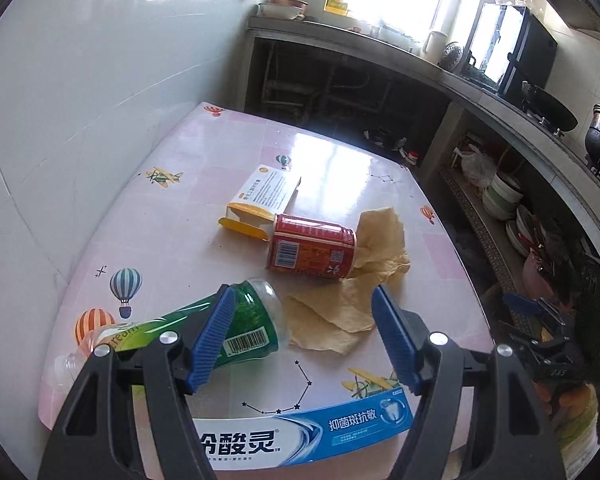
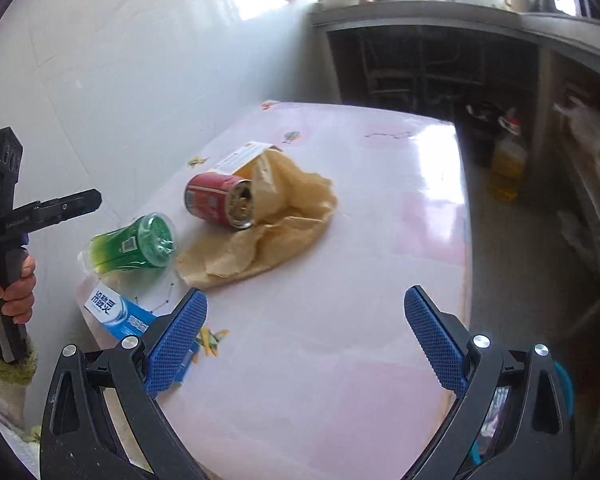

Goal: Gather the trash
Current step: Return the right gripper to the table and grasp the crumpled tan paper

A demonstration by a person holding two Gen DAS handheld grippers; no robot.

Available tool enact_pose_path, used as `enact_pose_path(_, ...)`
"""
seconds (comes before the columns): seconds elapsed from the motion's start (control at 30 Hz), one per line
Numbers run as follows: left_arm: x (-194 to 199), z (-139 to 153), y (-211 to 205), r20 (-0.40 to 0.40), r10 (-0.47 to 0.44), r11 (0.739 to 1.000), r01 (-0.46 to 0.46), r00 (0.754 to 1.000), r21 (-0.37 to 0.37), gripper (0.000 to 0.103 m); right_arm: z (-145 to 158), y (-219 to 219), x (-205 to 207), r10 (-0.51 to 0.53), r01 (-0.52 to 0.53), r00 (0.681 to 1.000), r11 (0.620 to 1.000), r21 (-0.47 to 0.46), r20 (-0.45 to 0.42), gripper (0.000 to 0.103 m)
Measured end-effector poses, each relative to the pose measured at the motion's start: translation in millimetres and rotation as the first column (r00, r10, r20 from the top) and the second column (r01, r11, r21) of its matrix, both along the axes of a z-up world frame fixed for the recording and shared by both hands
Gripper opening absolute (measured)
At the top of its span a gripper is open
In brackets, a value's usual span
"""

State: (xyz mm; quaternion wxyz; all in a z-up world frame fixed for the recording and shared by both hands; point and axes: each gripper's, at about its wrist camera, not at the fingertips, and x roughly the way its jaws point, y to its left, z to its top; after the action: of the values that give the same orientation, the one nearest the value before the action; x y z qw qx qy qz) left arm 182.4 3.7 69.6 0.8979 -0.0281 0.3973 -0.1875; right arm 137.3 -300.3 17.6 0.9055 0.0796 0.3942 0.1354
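Note:
Trash lies on a pink table (image 1: 204,160): a red can (image 1: 310,248) on its side, crumpled tan paper (image 1: 340,312), a green plastic bottle (image 1: 236,328), a white and yellow carton (image 1: 260,196) and a blue toothpaste box (image 1: 300,432). My left gripper (image 1: 304,304) is open and empty, above the tan paper, its left finger over the green bottle. My right gripper (image 2: 304,300) is open and empty over bare table (image 2: 340,280), nearer than the can (image 2: 220,200), paper (image 2: 268,232) and bottle (image 2: 136,244).
A tiled wall (image 1: 80,100) runs along the table's left side. A kitchen counter (image 1: 380,44) with shelves of bowls (image 1: 500,196) stands behind and to the right. An oil bottle (image 2: 506,168) stands on the floor beyond the table's right edge.

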Motion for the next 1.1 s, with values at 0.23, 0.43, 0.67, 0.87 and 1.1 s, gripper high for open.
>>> enact_pose_path(0.23,6,-4,16,-0.028,-0.005,0.999,0.004,1.0,-0.036,0.069,-15,50,64,0.131,-0.133,0.991,0.986,-0.1,-0.032,0.095)
enact_pose_path(0.43,9,-6,23,-0.039,-0.008,0.999,0.006,0.999,-0.054,0.07,-35,74,98,0.19,-0.202,0.978,0.964,-0.175,-0.082,0.095)
enact_pose_path(0.67,17,-12,24,-0.061,-0.024,0.998,0.02,0.998,-0.063,0.071,-64,95,113,0.205,-0.239,0.968,0.929,-0.283,-0.145,0.095)
enact_pose_path(0.87,21,-14,19,-0.073,-0.033,0.998,0.029,0.997,-0.054,0.071,-74,90,110,0.189,-0.222,0.97,0.943,-0.246,-0.153,0.077)
enact_pose_path(1.1,19,-15,7,-0.078,-0.048,0.998,0.044,0.996,-0.045,0.071,-68,69,97,0.127,-0.157,0.982,0.962,-0.223,-0.142,0.032)
